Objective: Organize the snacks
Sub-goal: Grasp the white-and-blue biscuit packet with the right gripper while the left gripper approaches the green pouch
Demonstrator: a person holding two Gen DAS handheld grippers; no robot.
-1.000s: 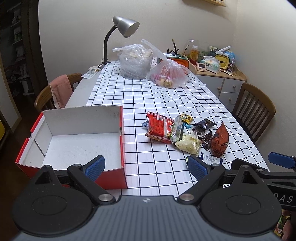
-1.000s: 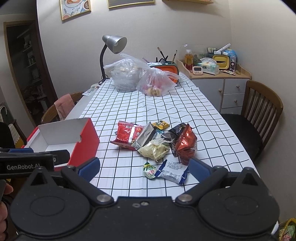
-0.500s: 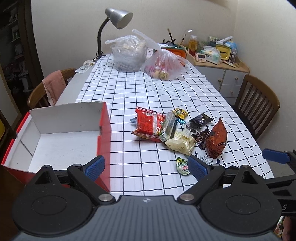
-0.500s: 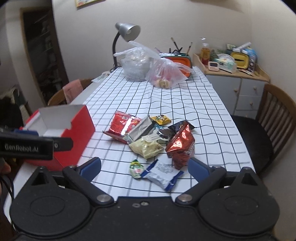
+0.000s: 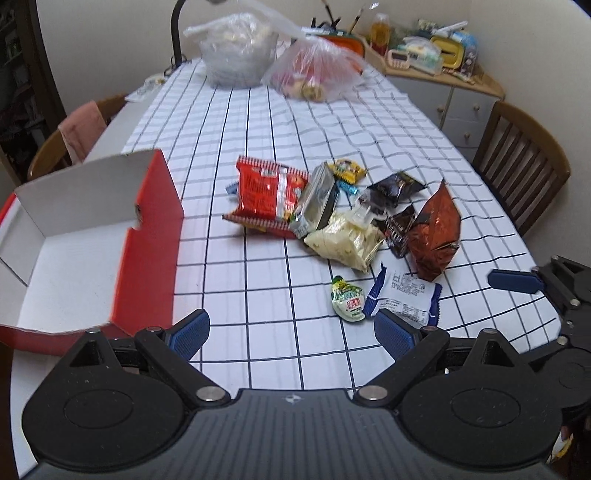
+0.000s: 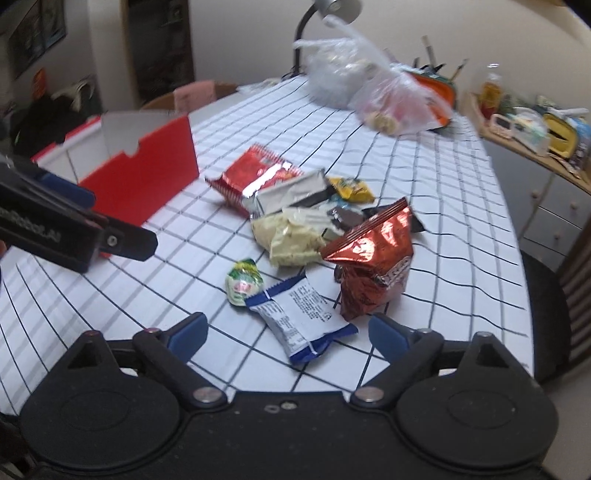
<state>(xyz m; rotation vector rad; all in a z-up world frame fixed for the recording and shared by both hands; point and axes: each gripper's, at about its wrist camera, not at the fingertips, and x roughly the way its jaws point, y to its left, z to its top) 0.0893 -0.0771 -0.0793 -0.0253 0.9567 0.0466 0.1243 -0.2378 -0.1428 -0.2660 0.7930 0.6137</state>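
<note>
Several snack packets lie in a pile mid-table: a red packet (image 5: 269, 192), a silver one (image 5: 316, 201), a pale yellow bag (image 5: 347, 243), a copper-red bag (image 5: 436, 232), a blue-white packet (image 5: 404, 293) and a small green sachet (image 5: 347, 297). An open red box (image 5: 144, 236) with a white inside stands at the left. My left gripper (image 5: 291, 332) hovers open over the table's near edge, nothing between its fingers. My right gripper (image 6: 286, 332) is wide, its jaws closing, just short of the blue-white packet (image 6: 303, 314), not pressing on anything.
Two plastic bags (image 5: 280, 62) and a lamp stem (image 5: 177, 33) stand at the table's far end. A wooden chair (image 5: 521, 173) is at the right, another chair with a pink cloth (image 5: 83, 129) at the left. A cluttered cabinet (image 5: 436, 70) stands in the far right corner.
Both grippers have moved down and forward towards the snack pile. The right wrist view has rolled, so the table now looks tilted. The red box has slid further left in the left wrist view.
</note>
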